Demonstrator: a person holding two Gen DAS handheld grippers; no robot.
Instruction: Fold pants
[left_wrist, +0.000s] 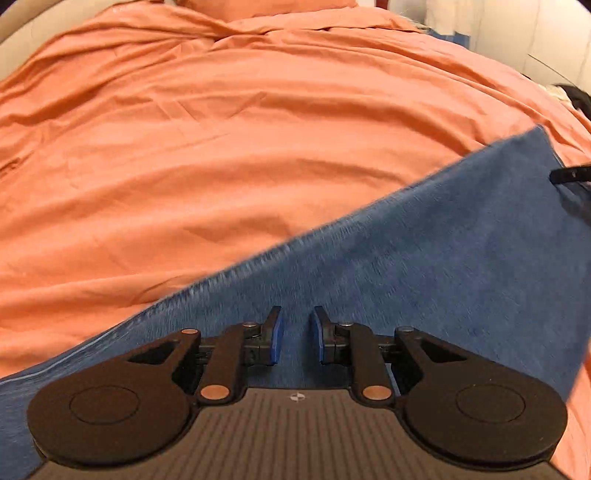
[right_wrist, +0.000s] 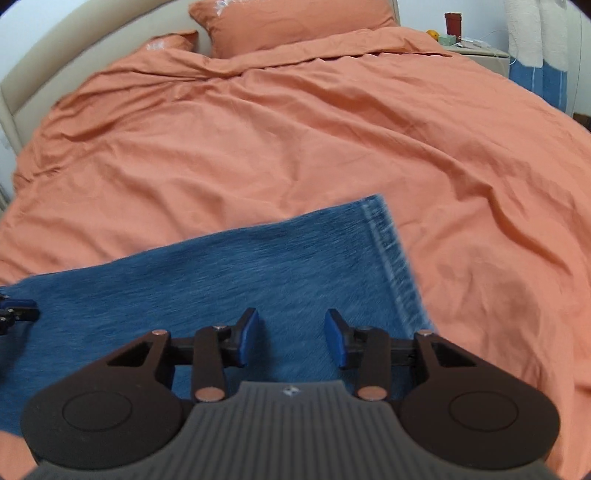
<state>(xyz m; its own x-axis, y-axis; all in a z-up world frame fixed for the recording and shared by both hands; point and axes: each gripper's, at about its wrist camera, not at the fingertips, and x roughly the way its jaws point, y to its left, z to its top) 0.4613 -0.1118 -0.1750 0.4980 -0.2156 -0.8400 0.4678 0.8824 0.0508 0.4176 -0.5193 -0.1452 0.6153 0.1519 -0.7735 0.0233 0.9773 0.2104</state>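
Denim, a deep blue, lies spread flat across the near part of the bed: the pants (right_wrist: 229, 273) rest on an orange duvet (right_wrist: 295, 140) that is creased all over and runs back to two matching pillows (right_wrist: 291, 26) propped against a pale padded headboard (right_wrist: 44, 70). One stitched hem of the pants shows at the far right corner of the cloth in the right wrist view, pale thread along its edge. Both views of the fabric are streaked with blur. The right claw (right_wrist: 291, 341) hangs over the denim with its blue pads (right_wrist: 337, 341) standing well apart and nothing pinched between them; only the flat cloth shows below through the gap. The left claw (left_wrist: 298, 338) is also above the pants (left_wrist: 424, 266), its pads (left_wrist: 277, 341) closer together yet with a clear gap, and no fold of fabric rises between them, so it grips nothing either. From the left wrist view the far edge of the denim runs diagonally up toward the right, where the dark tip of the right claw pokes in at the picture's edge. In the right wrist view the left claw shows at the far left border, over the same cloth. Beyond the bed, at the far right, stands a pale nightstand (right_wrist: 480, 55) carrying a red cup (right_wrist: 453, 23) and small things too tiny to make out.
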